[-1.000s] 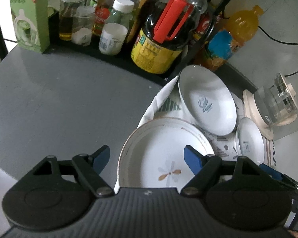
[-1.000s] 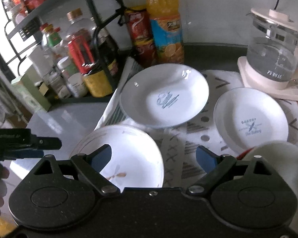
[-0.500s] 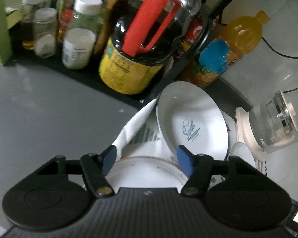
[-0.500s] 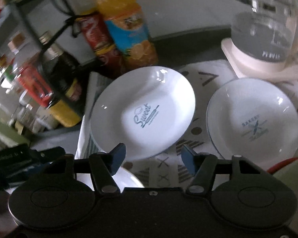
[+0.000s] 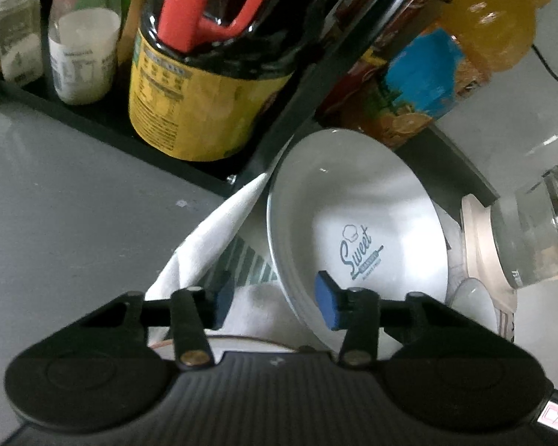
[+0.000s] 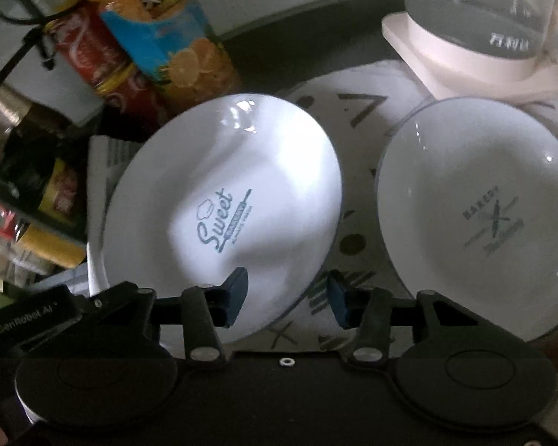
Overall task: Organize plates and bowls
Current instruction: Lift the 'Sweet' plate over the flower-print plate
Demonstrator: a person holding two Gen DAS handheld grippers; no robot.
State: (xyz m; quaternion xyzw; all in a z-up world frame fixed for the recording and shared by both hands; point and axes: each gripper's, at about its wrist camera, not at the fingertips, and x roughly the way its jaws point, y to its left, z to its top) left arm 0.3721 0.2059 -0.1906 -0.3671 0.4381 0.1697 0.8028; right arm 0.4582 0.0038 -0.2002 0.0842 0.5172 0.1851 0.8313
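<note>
A white plate marked "Sweet" (image 5: 361, 208) (image 6: 241, 171) lies on a patterned cloth (image 6: 357, 119). My left gripper (image 5: 273, 303) is open, its fingers either side of the plate's near left rim. My right gripper (image 6: 286, 297) is open, straddling the plate's near right rim. A second white plate marked "Bakery" (image 6: 476, 204) lies to the right; its edge shows in the left wrist view (image 5: 472, 301). The rim of a flower-patterned plate (image 5: 241, 342) shows just under the left gripper.
A black rack (image 5: 189, 163) holds a dark sauce bottle with a red handle (image 5: 208, 74) and jars (image 5: 83, 55). An orange juice bottle (image 5: 461, 52) (image 6: 167, 37) and red cans (image 6: 93, 59) stand behind the plates. A glass kettle on a cream base (image 6: 483, 44) (image 5: 532, 238) stands at the right.
Both grippers have moved forward and down toward the "Sweet" plate and narrowed their opening. The flower plate has slid almost out of view under the left gripper.
</note>
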